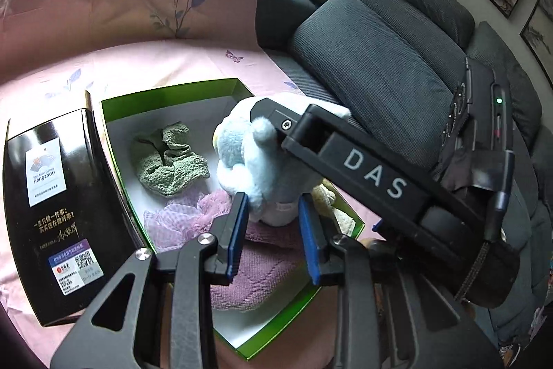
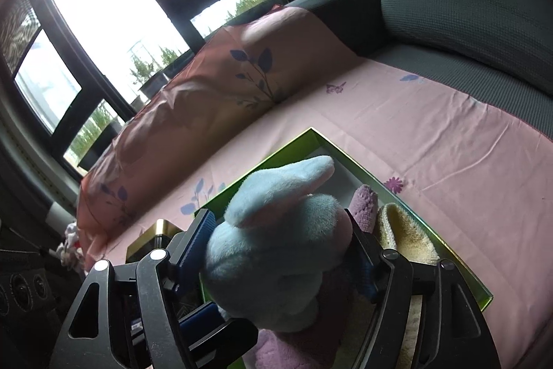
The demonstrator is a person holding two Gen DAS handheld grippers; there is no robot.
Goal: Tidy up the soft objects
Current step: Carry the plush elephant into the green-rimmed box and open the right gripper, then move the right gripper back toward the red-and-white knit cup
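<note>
1. Left gripper [image 1: 273, 230], lower centre: jaws narrow, gripping nothing.
2. Pale blue plush rabbit [image 1: 255, 161] sits mid-frame inside the green-walled open box [image 1: 172, 91].
3. Right gripper [image 2: 280, 251]: jaws wide around the rabbit; lifting away carelessly could snag its fur and tip it out.

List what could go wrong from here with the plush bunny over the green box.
1. The bunny sits between the right tool's spread jaws, partly above the box's near side; it could tip out over the box rim.
2. The left tool sits close under the bunny; the two tools could collide.
3. The box already holds cloths, so the bunny may perch high and roll.
</note>
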